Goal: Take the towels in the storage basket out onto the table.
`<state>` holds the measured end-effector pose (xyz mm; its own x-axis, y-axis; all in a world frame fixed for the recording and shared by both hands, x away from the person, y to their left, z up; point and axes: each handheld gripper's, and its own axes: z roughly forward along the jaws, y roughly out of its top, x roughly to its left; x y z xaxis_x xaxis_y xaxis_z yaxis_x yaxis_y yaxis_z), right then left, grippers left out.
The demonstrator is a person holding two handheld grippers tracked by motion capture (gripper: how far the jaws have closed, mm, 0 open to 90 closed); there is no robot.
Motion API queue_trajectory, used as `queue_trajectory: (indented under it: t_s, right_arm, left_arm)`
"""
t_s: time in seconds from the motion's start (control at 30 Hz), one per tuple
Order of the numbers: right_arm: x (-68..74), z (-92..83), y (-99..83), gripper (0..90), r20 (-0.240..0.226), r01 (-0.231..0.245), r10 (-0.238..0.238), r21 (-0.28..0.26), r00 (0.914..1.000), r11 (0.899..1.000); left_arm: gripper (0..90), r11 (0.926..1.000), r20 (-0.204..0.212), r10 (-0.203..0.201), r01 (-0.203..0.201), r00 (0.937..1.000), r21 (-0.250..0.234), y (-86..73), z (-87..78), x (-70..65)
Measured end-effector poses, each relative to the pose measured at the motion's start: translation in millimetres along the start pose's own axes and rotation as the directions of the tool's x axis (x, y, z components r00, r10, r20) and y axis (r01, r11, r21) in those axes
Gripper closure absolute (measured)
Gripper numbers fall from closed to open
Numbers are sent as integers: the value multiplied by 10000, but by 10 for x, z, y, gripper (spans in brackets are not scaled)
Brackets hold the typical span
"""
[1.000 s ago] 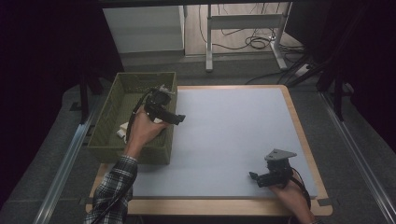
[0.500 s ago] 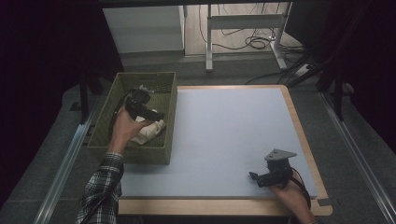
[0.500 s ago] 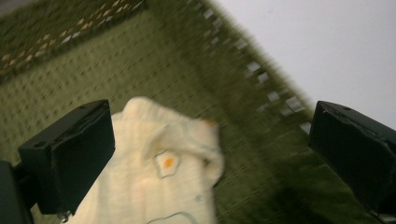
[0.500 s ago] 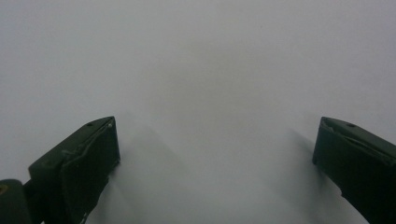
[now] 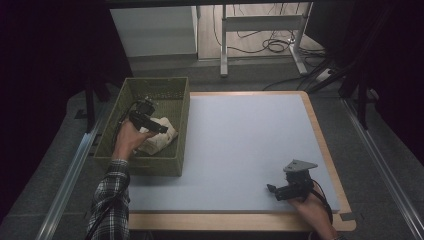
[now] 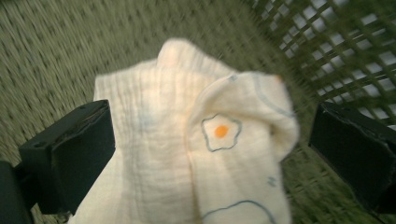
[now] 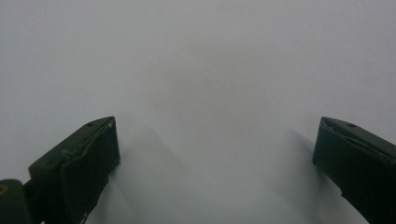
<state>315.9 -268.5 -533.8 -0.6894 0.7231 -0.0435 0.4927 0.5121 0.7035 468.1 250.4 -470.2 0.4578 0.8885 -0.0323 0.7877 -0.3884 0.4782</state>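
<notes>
While the left tongs hang over the cloth: the grasp has not closed, and the step in hand looks like picking the cloth out of the basket.
Left tongs [image 5: 161, 129]: jaws wide apart, 1 on each side of the cloth, inside the basket.
Cloth [image 6: 196, 154]: cream muslin with a fried-egg print, crumpled on the basket floor near the wall that faces the tabletop middle.
Basket [image 5: 182, 105]: olive woven, at the left edge of the tabletop [image 5: 240, 145].
Right tongs [image 5: 272, 189]: jaws apart, holding nothing, low over the bare mat near the front right corner.
Aim: centre the jaws on the raised fold with the egg, where the fabric bunches thickest.
Depth: go low enough to catch several layers, short of the weave.
Risk: a thin pinch may slip; the mesh wall sits close to 1 jaw.
Lift: straight up, clear of the rim.
</notes>
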Motion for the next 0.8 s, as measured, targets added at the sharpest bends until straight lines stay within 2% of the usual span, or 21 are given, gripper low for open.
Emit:
queue_trajectory:
  t_s: [0.07, 0.1, 0.23, 0.27, 0.3, 0.37, 0.4, 0.5, 0.67, 0.7, 0.73, 0.8]
  right_arm:
    - [0, 0, 0, 6, 3, -2, 2, -1, 10000, 10000]
    - [0, 0, 0, 6, 3, -2, 2, -1, 10000, 10000]
    - [0, 0, 0, 6, 2, -2, 2, -5, 10000, 10000]
    - [0, 0, 0, 6, 5, 0, 0, -6, 10000, 10000]
    - [0, 0, 0, 6, 5, 0, 0, -6, 10000, 10000]
    - [-1, 0, 0, 6, 0, 17, -17, 1, 10000, 10000]
    - [-1, 0, 0, 6, 0, 17, -17, 1, 10000, 10000]
    - [-1, 0, -1, 6, -3, 15, -15, 0, 10000, 10000]
    - [-1, 0, 0, 6, -1, 17, -17, 1, 10000, 10000]
    - [-1, 0, 0, 6, -1, 16, -16, 2, 10000, 10000]
    - [-1, 0, 0, 6, -1, 15, -15, 3, 10000, 10000]
    - [-1, 0, 0, 6, -1, 12, -12, 4, 10000, 10000]
  left_arm:
    - [11, 9982, -23, -249, 250, 9997, 550, -16, 107, 56]
    - [12, 9982, -23, -249, 250, 9997, 550, -16, 107, 56]
    - [26, 9901, -125, -428, 441, 9990, 1332, -40, 240, 103]
    - [26, 9850, -126, -516, 529, 9986, 1643, -48, 292, 114]
    - [28, 9850, -126, -516, 529, 9986, 1643, -48, 292, 114]
    - [37, 9732, -249, -476, 520, 9986, 2240, -60, 358, 119]
    - [42, 9732, -249, -476, 520, 9986, 2240, -60, 358, 119]
    - [79, 9573, -58, -768, 753, 9970, 2791, -81, 409, 142]
    - [294, 9521, 338, -1282, 1135, 9912, 2839, -90, 368, 171]
    - [370, 9505, 310, -1314, 1171, 9908, 2877, -88, 353, 170]
    - [502, 9490, 444, -1452, 1265, 9884, 2888, -87, 335, 172]
    - [622, 9513, 489, -1318, 1124, 9901, 2871, -82, 320, 153]
